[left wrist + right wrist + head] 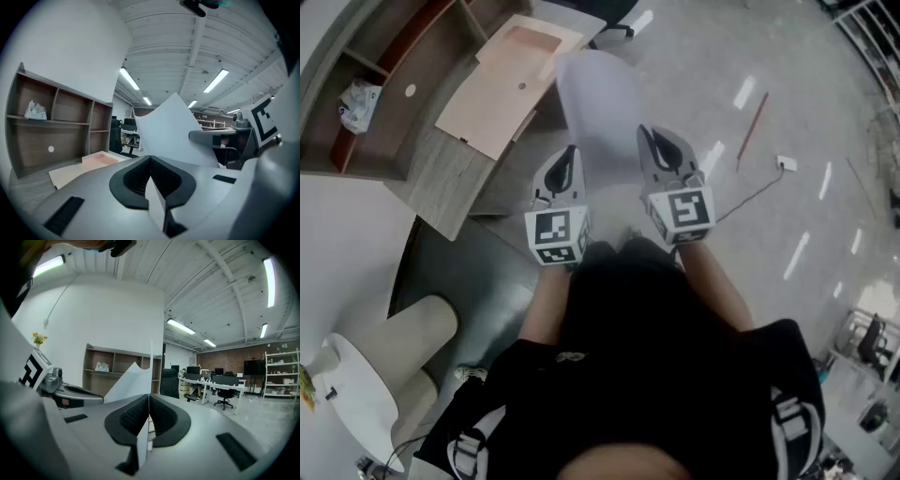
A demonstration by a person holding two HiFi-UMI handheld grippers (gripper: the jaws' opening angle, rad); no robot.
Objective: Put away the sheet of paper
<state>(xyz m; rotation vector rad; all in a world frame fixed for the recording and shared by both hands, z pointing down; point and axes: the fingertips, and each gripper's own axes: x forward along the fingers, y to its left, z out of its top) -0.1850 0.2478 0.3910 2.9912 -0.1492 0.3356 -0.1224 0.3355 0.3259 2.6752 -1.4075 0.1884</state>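
In front of the counter (436, 192), the sheet of paper (598, 103) hangs in the air, held out ahead of the person by both tools and resting on nothing. The left tool (571, 155) is pressed together on the sheet's near left edge, and the right tool (650, 139) pinches the near right edge. Each tool's own view shows paper caught between its ridged pads, with the sheet bowing upward beyond them. On the counter, just left of the sheet, lies a shallow pink tray (506, 84), which looks the likely place for the paper, though that is only a judgement. To do this step well, both tools should travel together at one height, keeping the sheet lightly taut without creasing or tearing it, with its far edge leading over the tray's rim. Neither pinch should be let go until the paper lies flat, since one grip alone would let the limp sheet fold. The shelf unit (384, 84) behind the counter holds a crumpled bag (356, 103).
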